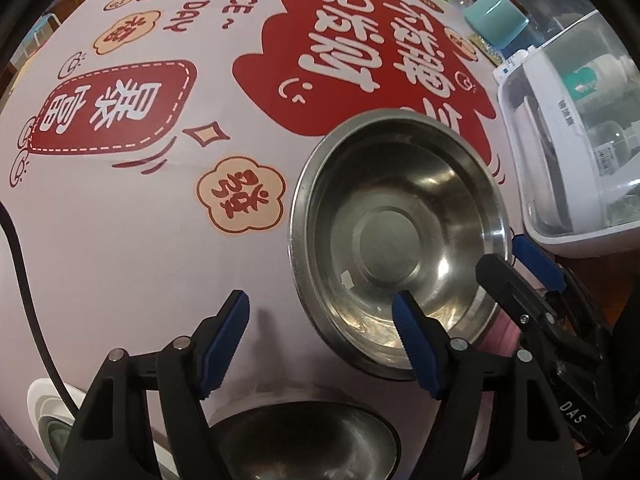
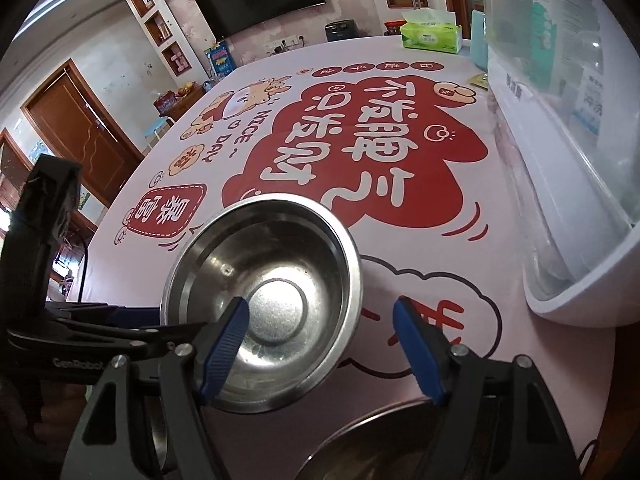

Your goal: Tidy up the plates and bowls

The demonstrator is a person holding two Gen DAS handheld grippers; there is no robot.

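Note:
A steel bowl (image 1: 396,240) (image 2: 264,276) stands upright and empty on the pink printed tablecloth (image 1: 120,260). My left gripper (image 1: 322,344) is open and straddles the bowl's left rim, with one blue pad inside the bowl and the other outside it. My right gripper (image 2: 322,344) is open too and straddles the opposite rim, its left pad inside. Neither pair of pads presses on the metal. Each gripper also shows in the other's view: right gripper (image 1: 506,258), left gripper (image 2: 160,320). A second steel dish (image 1: 308,436) (image 2: 380,444) lies just in front, partly hidden by the fingers.
A white rack with a clear lid (image 1: 560,184) (image 2: 580,264) stands close on the right. A green tissue box (image 2: 430,34) and a teal container (image 1: 496,16) sit at the far edge. A black cable (image 1: 24,280) and a white object (image 1: 44,412) lie at the left.

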